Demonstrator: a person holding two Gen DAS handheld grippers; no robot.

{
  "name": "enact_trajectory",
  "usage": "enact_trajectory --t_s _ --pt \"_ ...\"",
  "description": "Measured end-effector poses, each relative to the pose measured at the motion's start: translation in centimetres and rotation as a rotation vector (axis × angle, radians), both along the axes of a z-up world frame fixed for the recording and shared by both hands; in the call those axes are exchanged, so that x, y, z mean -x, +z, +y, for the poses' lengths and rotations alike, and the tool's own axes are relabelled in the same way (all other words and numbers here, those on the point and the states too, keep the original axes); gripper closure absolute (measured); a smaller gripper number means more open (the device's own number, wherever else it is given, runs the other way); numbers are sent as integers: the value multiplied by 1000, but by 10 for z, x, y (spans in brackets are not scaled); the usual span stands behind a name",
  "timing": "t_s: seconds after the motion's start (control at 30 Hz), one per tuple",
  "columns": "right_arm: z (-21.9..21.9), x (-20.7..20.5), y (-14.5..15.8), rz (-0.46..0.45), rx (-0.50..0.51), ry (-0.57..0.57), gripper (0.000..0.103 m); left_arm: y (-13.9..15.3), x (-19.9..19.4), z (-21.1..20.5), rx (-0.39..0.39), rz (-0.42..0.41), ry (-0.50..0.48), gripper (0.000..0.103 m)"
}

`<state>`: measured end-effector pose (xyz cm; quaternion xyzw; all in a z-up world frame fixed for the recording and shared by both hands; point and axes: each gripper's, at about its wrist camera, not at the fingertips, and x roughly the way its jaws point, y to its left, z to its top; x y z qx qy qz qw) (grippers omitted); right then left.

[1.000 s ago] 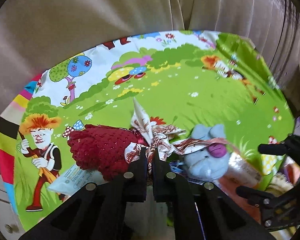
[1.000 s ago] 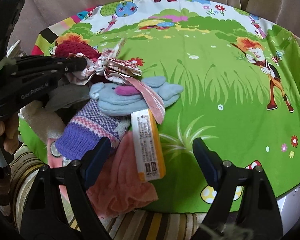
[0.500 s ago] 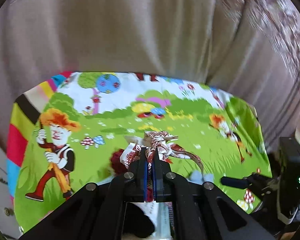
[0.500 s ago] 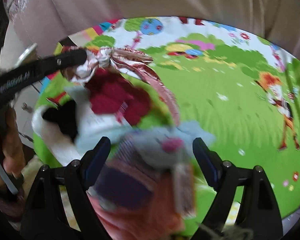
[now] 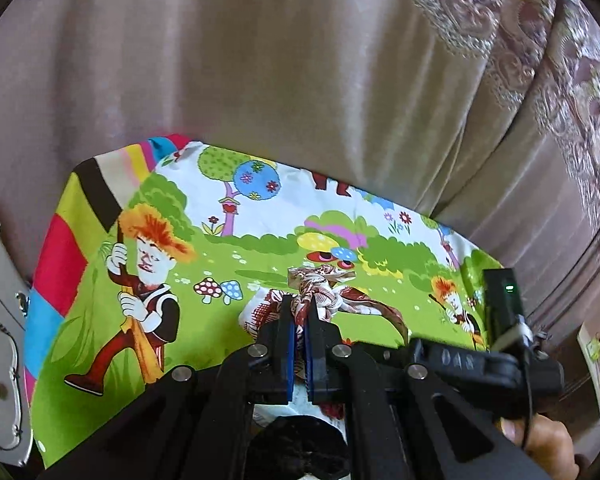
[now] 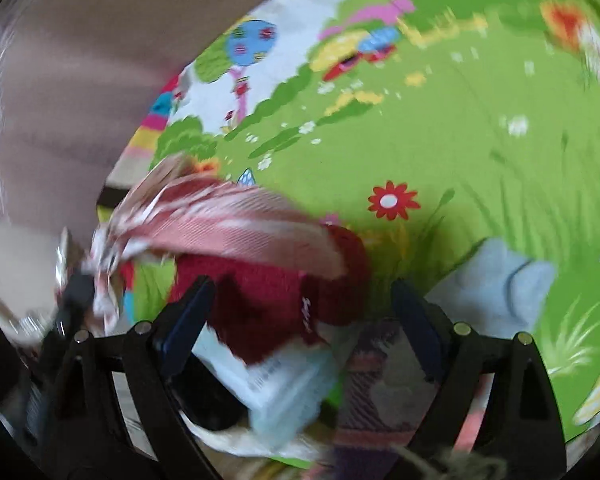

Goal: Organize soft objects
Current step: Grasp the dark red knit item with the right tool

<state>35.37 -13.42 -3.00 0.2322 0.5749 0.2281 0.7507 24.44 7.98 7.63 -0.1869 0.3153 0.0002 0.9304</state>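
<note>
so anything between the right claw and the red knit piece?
Nothing visible. The open right claw has the red knit piece directly ahead between its fingers; only a tail of the patterned cloth, held by the left claw, drapes over it.

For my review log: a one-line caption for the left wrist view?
Left claw shut on a patterned scarf above the cartoon mat.

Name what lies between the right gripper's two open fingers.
In the blurred right wrist view, a dark red knitted item lies between the right gripper's fingers, above a pale blue packet.
</note>
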Motion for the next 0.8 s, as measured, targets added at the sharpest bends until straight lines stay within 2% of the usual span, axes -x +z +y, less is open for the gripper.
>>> enact_trajectory --t_s 0.2,0.33,0.37,0.47,0.57,0.8 --pt "11 -18 -24 159 -49 -83 12 -7 -2 8 19 6 13 99" --pt "22 -25 -33 191 -39 -84 12 -8 1 14 29 1 40 99" --pt "25 -27 -36 190 -37 -81 18 -7 3 16 28 -4 49 99" --pt "30 -26 -34 114 -5 -56 36 -1 9 22 22 -29 80 99" --pt "25 -24 -27 50 -20 -52 44 2 11 26 29 -39 89 99" --pt "6 -15 12 -157 25 -57 44 8 12 13 21 -51 63 99"
